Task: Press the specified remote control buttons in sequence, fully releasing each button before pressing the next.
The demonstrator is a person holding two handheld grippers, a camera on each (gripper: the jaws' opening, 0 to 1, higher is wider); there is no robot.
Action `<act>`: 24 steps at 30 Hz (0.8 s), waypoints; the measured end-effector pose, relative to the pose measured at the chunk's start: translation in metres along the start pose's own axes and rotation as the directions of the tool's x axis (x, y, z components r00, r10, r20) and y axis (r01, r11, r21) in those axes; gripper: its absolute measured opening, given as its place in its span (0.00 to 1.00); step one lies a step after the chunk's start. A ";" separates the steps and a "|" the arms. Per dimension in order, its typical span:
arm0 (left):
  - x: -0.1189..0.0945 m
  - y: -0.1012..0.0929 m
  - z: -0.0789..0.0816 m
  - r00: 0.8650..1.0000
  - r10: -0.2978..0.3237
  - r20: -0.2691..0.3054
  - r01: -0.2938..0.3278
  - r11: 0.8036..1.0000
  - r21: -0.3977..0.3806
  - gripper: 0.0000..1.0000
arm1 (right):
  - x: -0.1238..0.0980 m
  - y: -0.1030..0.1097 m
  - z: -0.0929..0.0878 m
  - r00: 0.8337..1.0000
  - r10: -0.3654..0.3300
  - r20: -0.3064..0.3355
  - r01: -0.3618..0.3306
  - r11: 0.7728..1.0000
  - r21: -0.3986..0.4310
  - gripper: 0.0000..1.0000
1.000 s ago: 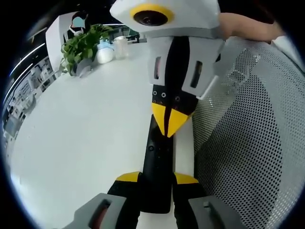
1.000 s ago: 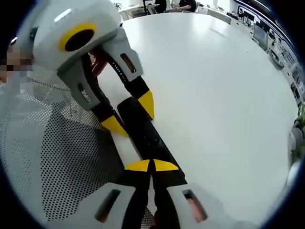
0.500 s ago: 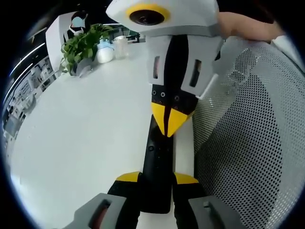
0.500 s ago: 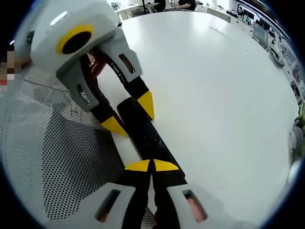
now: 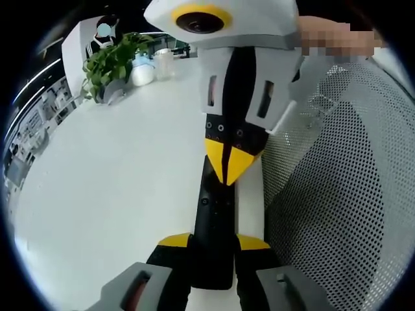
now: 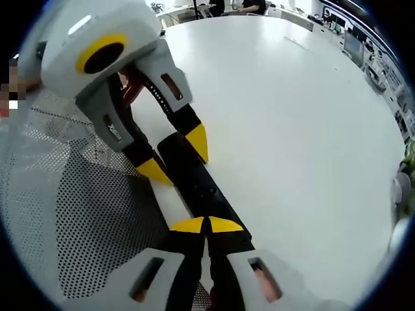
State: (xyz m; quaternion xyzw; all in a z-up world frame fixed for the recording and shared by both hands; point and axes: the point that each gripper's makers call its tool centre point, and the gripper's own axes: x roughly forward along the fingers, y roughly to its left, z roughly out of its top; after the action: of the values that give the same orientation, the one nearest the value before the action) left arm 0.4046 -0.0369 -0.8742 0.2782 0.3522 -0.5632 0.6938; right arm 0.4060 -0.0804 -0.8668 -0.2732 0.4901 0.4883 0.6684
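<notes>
White counter: carried the black remote, lying beside the mesh chair. My left hand-held gripper pinched its near end. My right hand-held gripper, tips pressed together, rested on its buttons, unmoved since half a second earlier; press judged ongoing.

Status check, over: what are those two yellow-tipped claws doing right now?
Left gripper shut on slim black remote control. Right gripper shut, tips on its buttons. White table, nothing blocking.
</notes>
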 end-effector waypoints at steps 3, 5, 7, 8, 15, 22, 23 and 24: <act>0.000 0.000 0.000 1.000 0.000 0.000 0.000 1.000 0.001 0.25 | 0.000 0.000 0.000 1.000 -0.004 0.001 0.004 1.000 0.001 0.00; 0.000 0.000 0.000 1.000 -0.001 0.000 0.001 1.000 0.004 0.25 | 0.000 -0.003 0.001 1.000 -0.017 0.004 0.017 1.000 -0.001 0.00; 0.000 0.000 0.000 1.000 -0.002 0.000 0.002 1.000 0.007 0.25 | -0.001 -0.006 0.002 0.999 -0.031 0.008 0.031 1.000 -0.004 0.00; 0.000 0.000 0.000 1.000 -0.002 0.000 0.002 1.000 0.008 0.25 | -0.001 -0.006 0.003 0.999 -0.030 0.012 0.030 1.000 0.000 0.00; 0.000 0.000 0.000 1.000 -0.005 -0.001 0.005 1.000 0.010 0.25 | 0.000 -0.006 0.002 0.999 -0.033 0.007 0.033 0.999 -0.005 0.00; 0.000 0.000 0.000 1.000 -0.005 -0.002 0.005 1.000 0.010 0.25 | 0.000 -0.007 0.003 0.999 -0.041 0.009 0.041 0.999 -0.013 0.00; 0.000 0.000 0.000 1.000 -0.005 -0.003 0.005 1.000 0.010 0.25 | 0.000 -0.007 0.003 0.999 -0.042 0.008 0.042 0.999 -0.015 0.00; 0.000 0.000 0.000 1.000 -0.005 -0.003 0.005 1.000 0.010 0.25 | 0.000 -0.007 0.004 0.999 -0.043 0.009 0.043 0.999 -0.017 0.00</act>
State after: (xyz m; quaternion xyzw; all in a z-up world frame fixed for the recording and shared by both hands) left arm 0.4049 -0.0372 -0.8745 0.2817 0.3509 -0.5664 0.6904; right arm 0.4136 -0.0798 -0.8664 -0.2873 0.4772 0.4789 0.6785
